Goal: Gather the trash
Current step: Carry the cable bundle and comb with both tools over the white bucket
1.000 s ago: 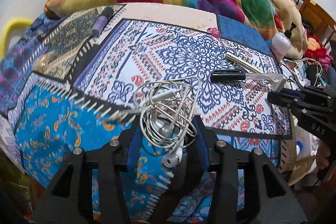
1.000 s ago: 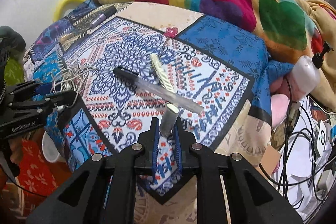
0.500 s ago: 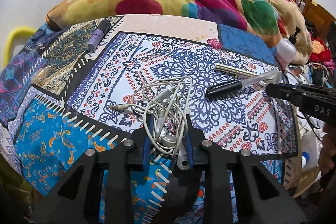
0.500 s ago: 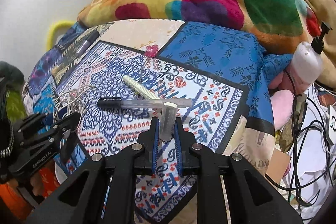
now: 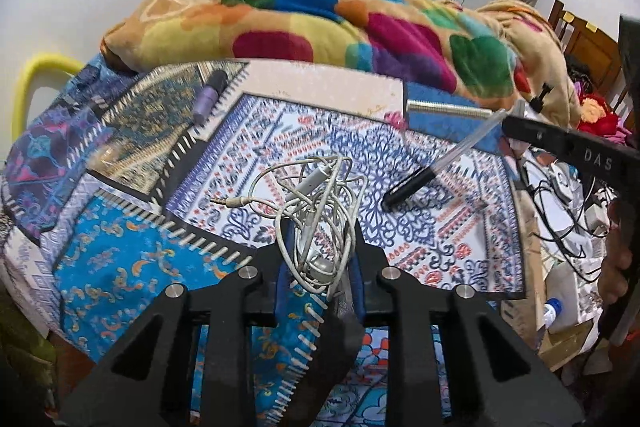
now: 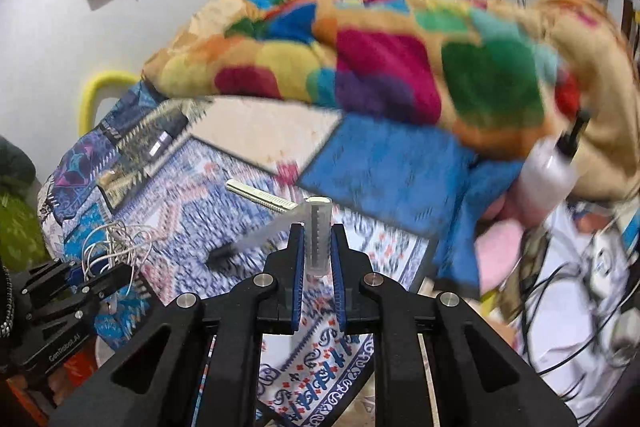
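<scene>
Gripping one earphone tangle [image 5: 316, 211], one clear cap [image 6: 318, 235].

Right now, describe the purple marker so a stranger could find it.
Start at the heart-print blanket heaped at the bed's far end. On the patchwork sheet below its left end lies the marker: short, fat, lilac with a dark cap, unlike the slim clear pen to the right.

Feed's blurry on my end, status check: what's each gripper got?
Left gripper shut on tangled earphones. Right gripper shut on clear comb. Pen lying on bedspread. Nothing blocking.
</scene>
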`<state>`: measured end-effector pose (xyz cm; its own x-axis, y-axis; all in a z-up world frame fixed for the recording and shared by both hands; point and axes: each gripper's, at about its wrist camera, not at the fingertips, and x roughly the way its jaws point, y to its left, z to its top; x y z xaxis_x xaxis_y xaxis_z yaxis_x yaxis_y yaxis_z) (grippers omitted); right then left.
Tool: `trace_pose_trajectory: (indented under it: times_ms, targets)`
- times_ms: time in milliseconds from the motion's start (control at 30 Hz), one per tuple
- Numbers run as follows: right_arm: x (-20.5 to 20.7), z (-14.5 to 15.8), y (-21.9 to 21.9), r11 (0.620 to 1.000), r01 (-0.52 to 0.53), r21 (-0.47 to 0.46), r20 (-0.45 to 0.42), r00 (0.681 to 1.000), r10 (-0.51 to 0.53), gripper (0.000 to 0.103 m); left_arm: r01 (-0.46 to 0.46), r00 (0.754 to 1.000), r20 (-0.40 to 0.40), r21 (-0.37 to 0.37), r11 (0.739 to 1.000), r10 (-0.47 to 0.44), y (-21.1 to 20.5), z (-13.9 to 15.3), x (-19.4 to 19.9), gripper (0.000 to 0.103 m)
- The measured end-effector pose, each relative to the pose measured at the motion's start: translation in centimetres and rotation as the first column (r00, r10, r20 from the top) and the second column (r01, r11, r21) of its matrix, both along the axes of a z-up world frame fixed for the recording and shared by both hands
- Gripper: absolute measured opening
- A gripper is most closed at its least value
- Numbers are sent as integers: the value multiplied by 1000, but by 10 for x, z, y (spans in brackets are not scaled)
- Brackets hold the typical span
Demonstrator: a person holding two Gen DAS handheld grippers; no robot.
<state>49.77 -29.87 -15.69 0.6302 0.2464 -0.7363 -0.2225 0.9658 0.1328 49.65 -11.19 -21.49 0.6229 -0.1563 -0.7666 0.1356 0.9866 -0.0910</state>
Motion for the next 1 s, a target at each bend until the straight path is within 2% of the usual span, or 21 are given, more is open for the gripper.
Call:
trace_pose_trajectory:
  times_ms: [200,367,733,1000]
  targets:
    - [-2,30,13,999,19,-44,67,998,-16,12,-22,999,41,-21,1000,23,15,28,-13,24]
    - [-9,42,22,1000,5,-17,72,997,-4,12,-43,997,60,-33,999,45,33,44,-30,24]
    - [-52,63,81,992,-124,-2,90,988,124,12,-136,987,87,-23,990,138,95,72,-89,24]
    - [-88,67,146,969,-245,15,85,966,243,12,-247,963,102,-24,969,248,158,84,-147,24]
